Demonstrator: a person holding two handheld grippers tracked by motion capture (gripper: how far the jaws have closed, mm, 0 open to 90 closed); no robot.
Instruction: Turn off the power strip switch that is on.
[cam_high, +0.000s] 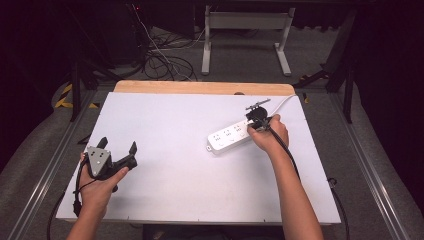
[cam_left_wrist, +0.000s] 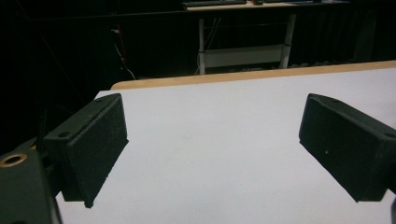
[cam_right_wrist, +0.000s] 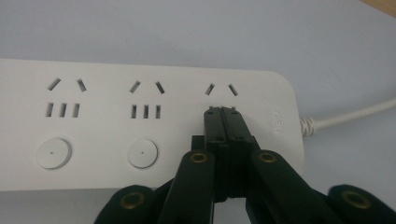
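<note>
Right claw (cam_right_wrist: 223, 112) closed on the white plastic three-outlet power strip (cam_right_wrist: 140, 126).
Jaws together, tips apparently touching its rightmost outlet; strip lies right-of-centre on the white surface (cam_high: 170, 175). Left claw (cam_high: 118, 149) spread apart, empty.

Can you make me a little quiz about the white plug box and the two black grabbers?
1. True or false: the left gripper has its jaws wide apart over a bare part of the white table.
2. Where do the tips of the right gripper touch the power strip? A) on the socket group next to the cord end B) on the far left button C) on the cord
3. How many round buttons can you count on the power strip in the right gripper view?

Key: 1 true. 2 A, with the jaws pressed together. 3 two; the gripper covers the place where a third might be.
</note>
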